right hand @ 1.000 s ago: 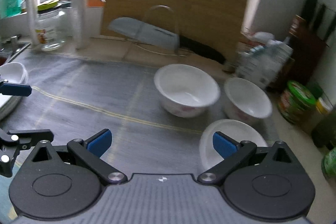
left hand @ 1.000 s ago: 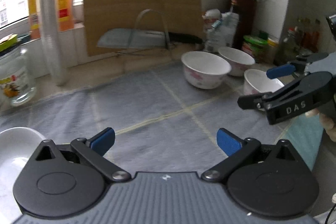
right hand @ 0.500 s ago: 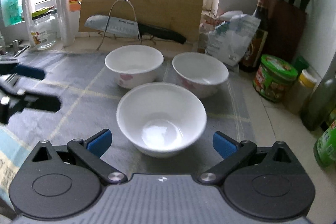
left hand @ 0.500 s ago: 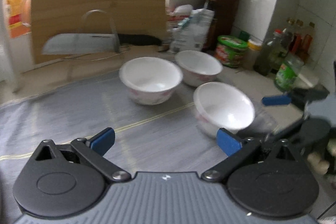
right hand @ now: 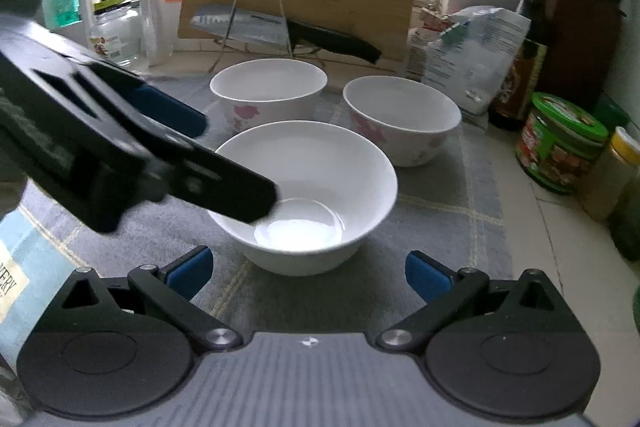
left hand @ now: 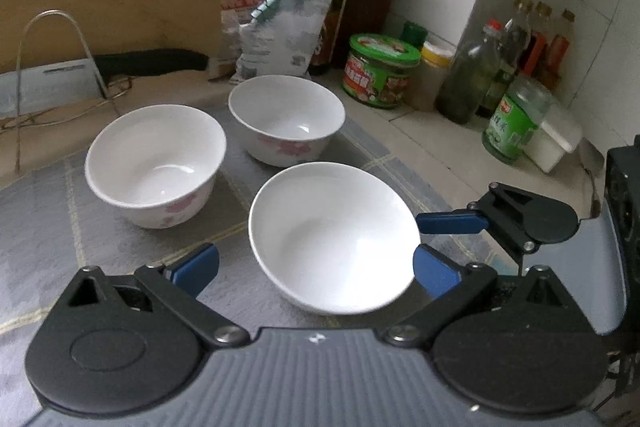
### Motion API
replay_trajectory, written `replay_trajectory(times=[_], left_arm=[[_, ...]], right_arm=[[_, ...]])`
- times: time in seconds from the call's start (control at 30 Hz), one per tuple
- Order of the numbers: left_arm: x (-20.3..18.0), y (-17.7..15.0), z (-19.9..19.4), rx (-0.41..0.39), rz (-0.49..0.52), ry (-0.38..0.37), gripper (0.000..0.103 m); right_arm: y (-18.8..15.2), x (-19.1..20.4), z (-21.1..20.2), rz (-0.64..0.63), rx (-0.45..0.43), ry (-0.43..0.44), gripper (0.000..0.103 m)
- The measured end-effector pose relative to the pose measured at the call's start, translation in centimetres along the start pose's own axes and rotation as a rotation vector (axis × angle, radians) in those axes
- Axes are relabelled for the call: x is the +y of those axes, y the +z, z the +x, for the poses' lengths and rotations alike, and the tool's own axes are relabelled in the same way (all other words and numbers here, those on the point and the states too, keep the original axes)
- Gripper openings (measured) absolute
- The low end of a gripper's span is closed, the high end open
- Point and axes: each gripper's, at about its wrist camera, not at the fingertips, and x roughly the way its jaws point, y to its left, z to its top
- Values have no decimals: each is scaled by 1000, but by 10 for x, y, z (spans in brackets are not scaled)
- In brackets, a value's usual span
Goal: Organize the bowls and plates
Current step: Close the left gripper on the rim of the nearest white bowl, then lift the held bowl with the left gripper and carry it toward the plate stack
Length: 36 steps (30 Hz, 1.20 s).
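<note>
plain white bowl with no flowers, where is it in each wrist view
Left wrist: the plain white bowl sits low centre, just ahead of the left gripper.
Right wrist: the same bowl is centre, partly behind the left gripper.
Shared landmark: the green-lidded jar, right of the bowls.

Left gripper (left hand: 316, 269): grey ribbed housing, two black round-ended linkage arms with silver pivot screws, blue pads on the fingertips (left hand: 196, 267). Right gripper (right hand: 308, 269) matches it: same grey ribs, black arms, blue fingertips (right hand: 426, 275), small white mark at centre.
</note>
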Motion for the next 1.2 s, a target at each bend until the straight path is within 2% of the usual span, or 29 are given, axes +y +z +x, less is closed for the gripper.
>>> replay_trajectory(times=[0.33,0.5,0.83,1.2], left_arm=[[3,12,22,40,2,-37,100],[6,16,26,52,-2,-53,95],[5,20,29,58,-11,-93,94],[7,19,29,54,-27,-89,92]], right_arm=[[8,-1,7,-38,-35,46,103],[11,-2,6,-44,-47,51,95],[11,-3,7,-39,-46,52,94],[13,-2,7,-34,-37,50,94]])
